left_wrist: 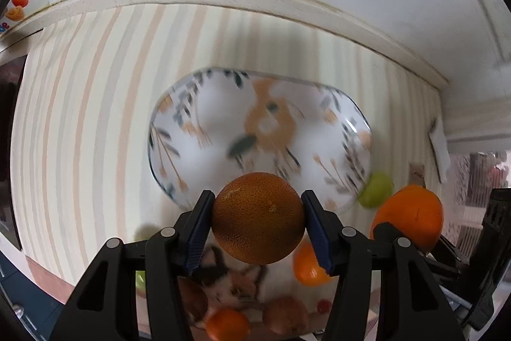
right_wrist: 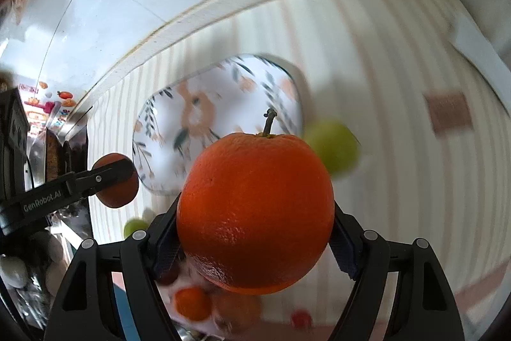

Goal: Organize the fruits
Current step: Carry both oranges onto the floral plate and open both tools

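Risk first: the left gripper (left_wrist: 258, 221) pinches a small dull orange (left_wrist: 258, 218) by its sides, the right gripper (right_wrist: 255, 232) a large stemmed orange (right_wrist: 255, 213); both hang above the one floral plate (left_wrist: 204, 130), and either round fruit could slip and roll. Two held oranges, one green fruit (right_wrist: 335, 149) beside the plate.

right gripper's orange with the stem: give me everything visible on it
The large, round, bright orange fruit with a short brown stem has glossy, pebbled peel and looks whole. It is clamped between the right gripper's dark ribbed pads at its sides, stem pointing away from the camera. It hangs clear above the striped tablecloth, in front of the floral plate. Only the pads touch it.
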Demonstrator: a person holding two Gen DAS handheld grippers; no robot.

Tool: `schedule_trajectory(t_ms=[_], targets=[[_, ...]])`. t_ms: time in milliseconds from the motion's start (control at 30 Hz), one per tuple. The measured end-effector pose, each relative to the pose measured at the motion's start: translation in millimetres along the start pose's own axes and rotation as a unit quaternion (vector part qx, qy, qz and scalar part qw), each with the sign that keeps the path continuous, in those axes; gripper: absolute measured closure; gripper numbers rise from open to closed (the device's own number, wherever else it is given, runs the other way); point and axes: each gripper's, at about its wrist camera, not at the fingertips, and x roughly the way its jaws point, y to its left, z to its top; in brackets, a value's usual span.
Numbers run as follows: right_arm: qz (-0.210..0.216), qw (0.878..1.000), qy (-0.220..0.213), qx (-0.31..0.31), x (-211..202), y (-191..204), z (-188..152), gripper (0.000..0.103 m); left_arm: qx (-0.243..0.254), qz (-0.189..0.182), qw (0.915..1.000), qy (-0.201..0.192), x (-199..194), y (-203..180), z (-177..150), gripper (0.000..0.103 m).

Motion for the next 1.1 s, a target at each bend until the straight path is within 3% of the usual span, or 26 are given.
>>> schedule_trajectory(t_ms=[167, 333, 567, 867, 933, 1000, 1100], targets=[[-0.013, 0.999, 0.034, -0.028, 47, 21, 54, 0.022, -0.022, 0.011, 0.9992, 0.032, 25, 21, 46, 0.050], [-0.038, 0.995, 0.081, -0.048, 88, 36, 86, 0.022, -0.027, 0.034, 0.9974, 0.058, 51, 27, 69, 0.050], [-0.074, 0.988, 0.118, -0.070, 120, 39, 98, 0.021, -0.010, 0.067, 0.9940, 0.086, 81, 25, 67, 0.050], [-0.059, 0.989, 0.125, -0.056, 120, 32, 112, 0.019, -0.028, 0.066, 0.9932, 0.091, 92, 20, 62, 0.049], [-0.055, 0.990, 0.116, -0.052, 112, 32, 115, 0.009, -0.034, 0.063, 0.9941, 0.082, 89, 20, 61, 0.044], [-0.053, 0.992, 0.106, -0.048, 104, 29, 119, 0.008, -0.036, 0.063, 0.9945, 0.076, 84, 20, 60, 0.024], [-0.048, 0.994, 0.092, -0.045, 90, 25, 122, 0.008, -0.038, 0.057, 0.9955, 0.065, 75, 19, 54, 0.017]])
